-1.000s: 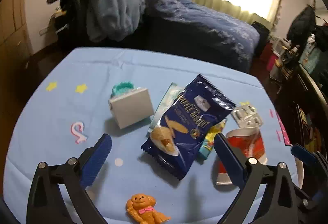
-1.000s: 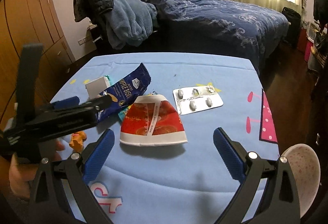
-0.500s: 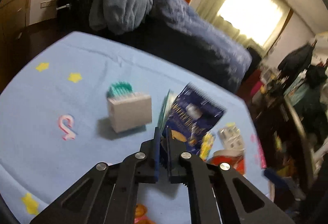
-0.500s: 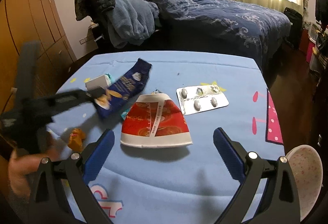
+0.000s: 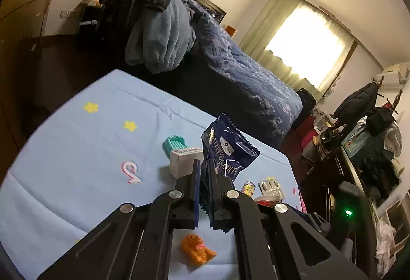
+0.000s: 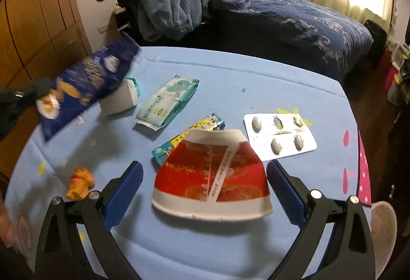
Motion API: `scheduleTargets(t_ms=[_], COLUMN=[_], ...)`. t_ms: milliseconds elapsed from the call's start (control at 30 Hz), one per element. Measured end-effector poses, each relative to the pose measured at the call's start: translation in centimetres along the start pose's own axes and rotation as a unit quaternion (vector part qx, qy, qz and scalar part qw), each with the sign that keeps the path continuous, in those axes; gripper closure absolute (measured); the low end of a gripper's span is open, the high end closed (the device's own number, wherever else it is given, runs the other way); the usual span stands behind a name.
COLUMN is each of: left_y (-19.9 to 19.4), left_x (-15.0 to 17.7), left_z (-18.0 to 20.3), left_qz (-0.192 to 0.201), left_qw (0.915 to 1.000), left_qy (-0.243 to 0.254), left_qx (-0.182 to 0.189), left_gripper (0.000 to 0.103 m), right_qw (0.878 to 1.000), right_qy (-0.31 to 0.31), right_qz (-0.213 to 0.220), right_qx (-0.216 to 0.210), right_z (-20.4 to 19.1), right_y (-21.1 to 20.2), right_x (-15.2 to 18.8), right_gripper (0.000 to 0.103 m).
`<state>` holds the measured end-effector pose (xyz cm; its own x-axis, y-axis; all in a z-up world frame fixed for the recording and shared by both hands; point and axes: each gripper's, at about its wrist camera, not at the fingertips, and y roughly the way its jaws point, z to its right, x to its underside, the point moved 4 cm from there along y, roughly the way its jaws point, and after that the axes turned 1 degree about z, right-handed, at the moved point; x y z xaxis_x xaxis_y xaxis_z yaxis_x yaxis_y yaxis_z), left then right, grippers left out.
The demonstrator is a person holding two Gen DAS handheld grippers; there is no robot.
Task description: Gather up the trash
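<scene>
Left gripper (image 5: 203, 175) clamps blue snack bag (image 5: 225, 149), raised clear of the table (image 5: 77, 152). Right gripper (image 6: 203, 185) gapes wide, straddling flattened red cup (image 6: 212, 177) lying on the cloth.

Both grippers are black plastic frames with cut-out arms. The left gripper (image 5: 203, 177) and right gripper (image 6: 203, 193) carry blue finger pads (silver screw heads at the joints).
</scene>
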<state>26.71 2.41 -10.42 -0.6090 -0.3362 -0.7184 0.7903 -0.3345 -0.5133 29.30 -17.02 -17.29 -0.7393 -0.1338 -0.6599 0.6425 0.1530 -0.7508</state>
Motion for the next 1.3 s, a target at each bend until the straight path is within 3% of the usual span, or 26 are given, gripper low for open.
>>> scheduleTargets(t_ms=[67, 500, 833, 1033, 1300], left_y=[-0.7, -2.9, -3.1, -2.0, -0.2], left_x=[-0.2, 0.2, 2.8, 5.2, 9.5], left_z=[0.2, 3.3, 9.1, 14.9, 23.4], left_qz=[0.007, 0.020, 0.001, -0.026, -0.077], left_qw=[0.9999, 0.9988, 0.9949, 0.9869, 0.9649], left_qy=[0.007, 0.042, 0.088, 0.127, 0.187], left_qx=[0.000, 0.016, 0.049, 0.096, 0.168], left_gripper=[0.098, 0.098, 0.097, 0.098, 0.098], right_qw=[1.000, 0.998, 0.994, 0.987, 0.969], right_qy=[0.004, 0.043, 0.091, 0.132, 0.212], right_qz=[-0.004, 0.034, 0.065, 0.090, 0.109], right_qx=[0.003, -0.021, -0.019, 0.011, 0.070], right_z=[0.1, 2.3, 6.5, 10.8, 18.2], right_y=[0.2, -4.8, -10.3, -14.1, -18.4], right_x=[0.1, 1.5, 5.9, 9.1, 14.5], right_gripper=[0.013, 0.014, 0.014, 0.014, 0.014])
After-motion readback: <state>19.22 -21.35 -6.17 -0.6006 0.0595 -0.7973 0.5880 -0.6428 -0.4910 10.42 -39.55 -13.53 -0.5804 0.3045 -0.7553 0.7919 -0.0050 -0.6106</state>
